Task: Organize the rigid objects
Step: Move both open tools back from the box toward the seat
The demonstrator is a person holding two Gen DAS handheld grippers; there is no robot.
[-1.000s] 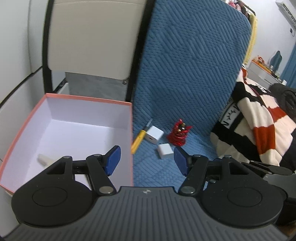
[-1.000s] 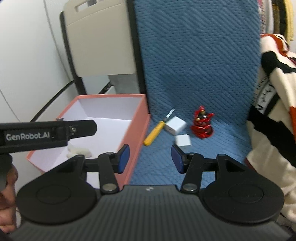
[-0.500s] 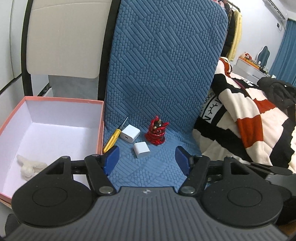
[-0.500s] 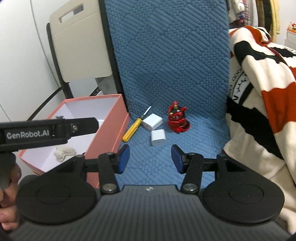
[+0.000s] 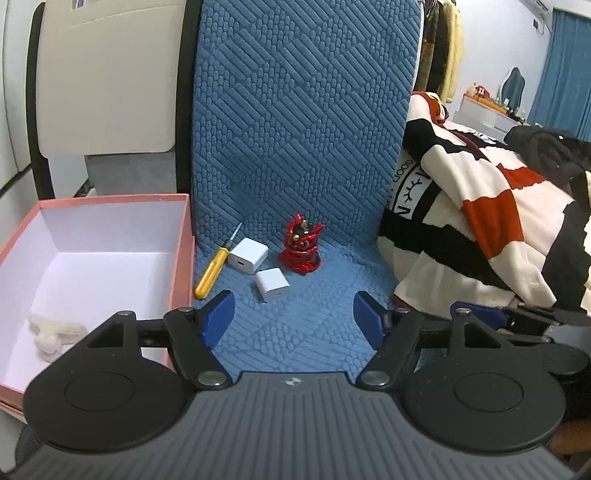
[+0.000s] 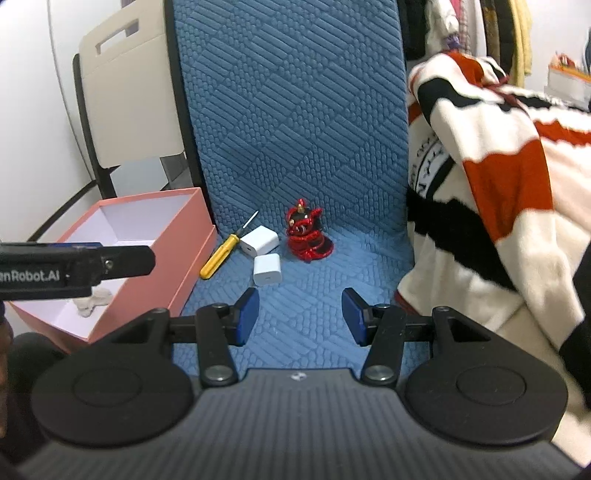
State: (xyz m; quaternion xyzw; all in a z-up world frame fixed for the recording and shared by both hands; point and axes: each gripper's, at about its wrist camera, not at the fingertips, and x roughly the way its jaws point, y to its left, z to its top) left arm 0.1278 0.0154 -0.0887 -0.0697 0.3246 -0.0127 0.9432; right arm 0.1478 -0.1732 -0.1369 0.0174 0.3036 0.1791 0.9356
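Jaws apart, short of white charger (image 5: 272, 284)

Pretty clearly somebody's bedroom at home: there's a fluffy striped blanket (image 5: 480, 206) in cream, black and red heaped on the right, and clothes hanging on a rack (image 6: 506, 33) behind it. Further back you can see blue curtains (image 5: 565, 66), a desk chair (image 5: 513, 83) by a cluttered white dresser (image 5: 484, 110), and what looks like a wall air-con unit (image 5: 537, 4) up top. The quilted blue mat (image 5: 295, 110) and the beige folding chair (image 6: 125, 92) against a plain white wall look domestic too.
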